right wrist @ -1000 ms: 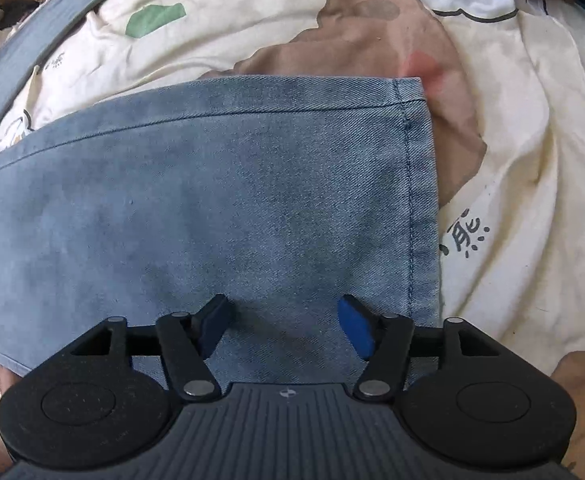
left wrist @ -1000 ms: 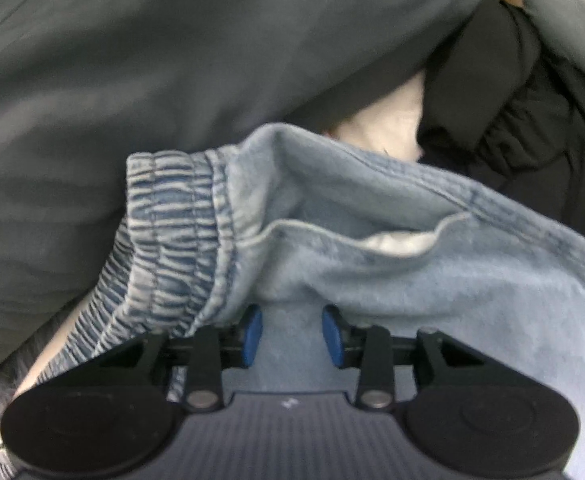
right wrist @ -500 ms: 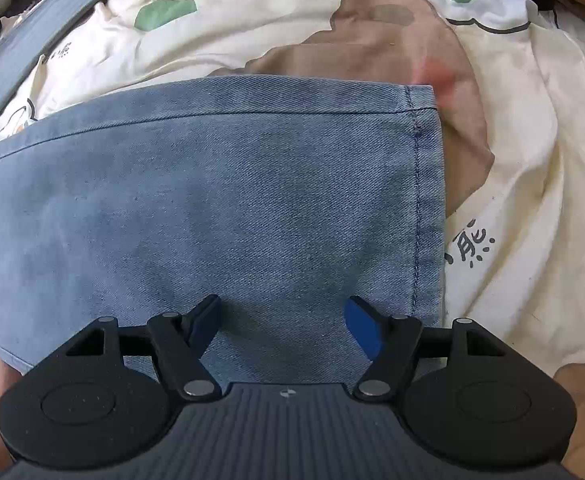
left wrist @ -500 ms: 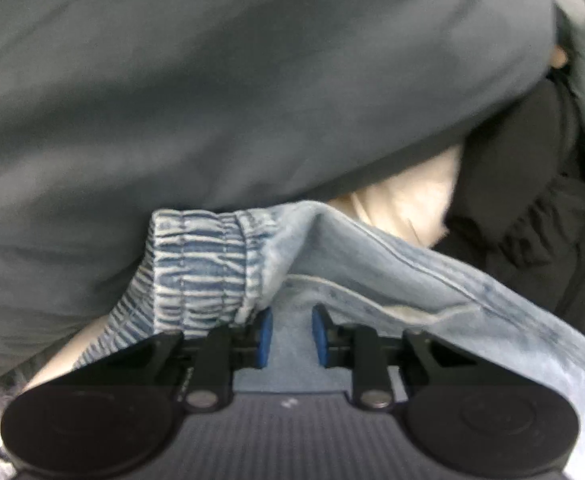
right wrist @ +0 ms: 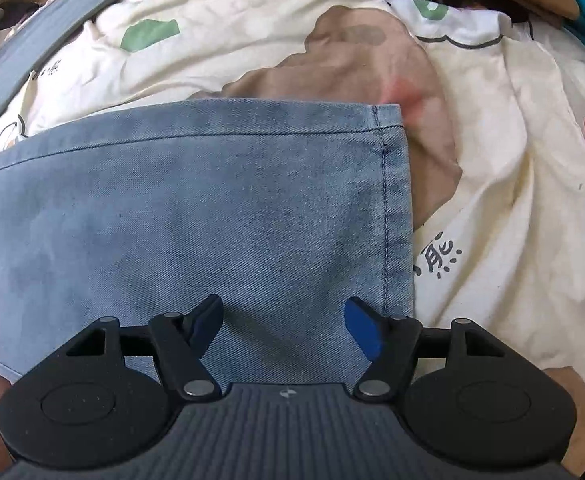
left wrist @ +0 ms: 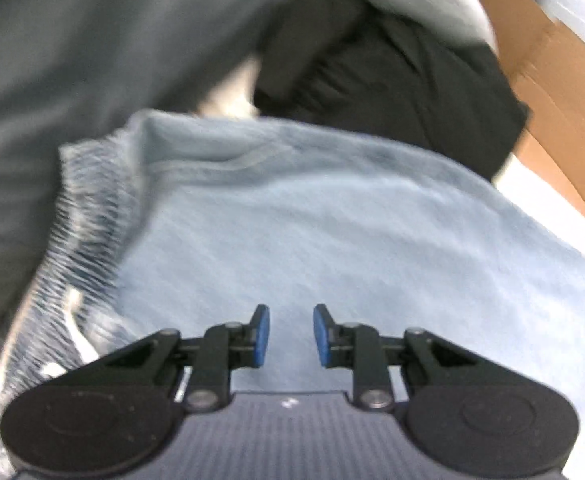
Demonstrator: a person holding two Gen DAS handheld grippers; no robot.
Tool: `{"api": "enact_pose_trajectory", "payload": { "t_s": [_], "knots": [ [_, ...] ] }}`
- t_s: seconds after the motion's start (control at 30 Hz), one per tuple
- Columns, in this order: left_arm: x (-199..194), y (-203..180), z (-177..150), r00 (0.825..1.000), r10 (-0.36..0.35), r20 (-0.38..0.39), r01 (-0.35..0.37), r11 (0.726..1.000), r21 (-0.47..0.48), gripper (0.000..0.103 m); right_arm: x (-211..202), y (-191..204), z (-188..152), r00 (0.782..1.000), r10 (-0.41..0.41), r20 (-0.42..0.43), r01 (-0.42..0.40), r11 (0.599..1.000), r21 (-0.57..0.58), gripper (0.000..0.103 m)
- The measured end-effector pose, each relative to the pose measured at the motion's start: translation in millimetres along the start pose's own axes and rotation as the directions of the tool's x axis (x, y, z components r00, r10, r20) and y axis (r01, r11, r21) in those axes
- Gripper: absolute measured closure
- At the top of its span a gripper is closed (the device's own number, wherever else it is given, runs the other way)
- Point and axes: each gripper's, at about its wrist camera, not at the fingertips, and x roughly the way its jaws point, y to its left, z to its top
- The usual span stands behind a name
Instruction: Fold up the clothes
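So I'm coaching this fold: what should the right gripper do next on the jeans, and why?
Probably lower and close the right gripper on the jeans leg near its stitched hem. Its fingers stand wide apart above flat denim lying on the printed sheet, gripping nothing, while the left gripper has its fingers narrowed around denim beside the elastic waistband.

left tongs (left wrist: 286,336) narrowed | shifted along jeans (left wrist: 332,232), waistband farther off
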Motion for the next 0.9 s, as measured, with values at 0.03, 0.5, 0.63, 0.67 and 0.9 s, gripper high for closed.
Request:
{"api": "enact_pose_trajectory", "payload": {
  "t_s": [0.03,0.5,0.63,0.67,0.9],
  "knots": [
    [8,-6,-1,1.0,-0.006,-0.009,0.006,1.0,0.02,0.077,0,1,-1,1.0,-0.002,0.003,0.002,1.0,-0.004,0.031],
    [85,-89,30,0.997,0.055,0.061,-0.065,0.984,0.165,0.058,4,17,-4,0.996,-0.082,0.029,0.083,0.996,-0.042,0.035],
    [83,-102,45,0.993,0.088,0.076,-0.099,0.982,0.162,0.06,0,11,-8,0.996,-0.075,0.04,0.076,0.997,-0.029,0.035],
    [80,-106,46,0.992,0.091,0.087,-0.105,0.979,0.176,0.062,0,12,-7,0.996,-0.072,0.043,0.073,0.997,-0.025,0.035],
    [54,-113,30,0.997,0.037,0.072,-0.051,0.978,0.204,0.063,-3,1,4,0.996,-0.05,0.079,0.051,0.999,-0.006,0.035]
  ]
}}
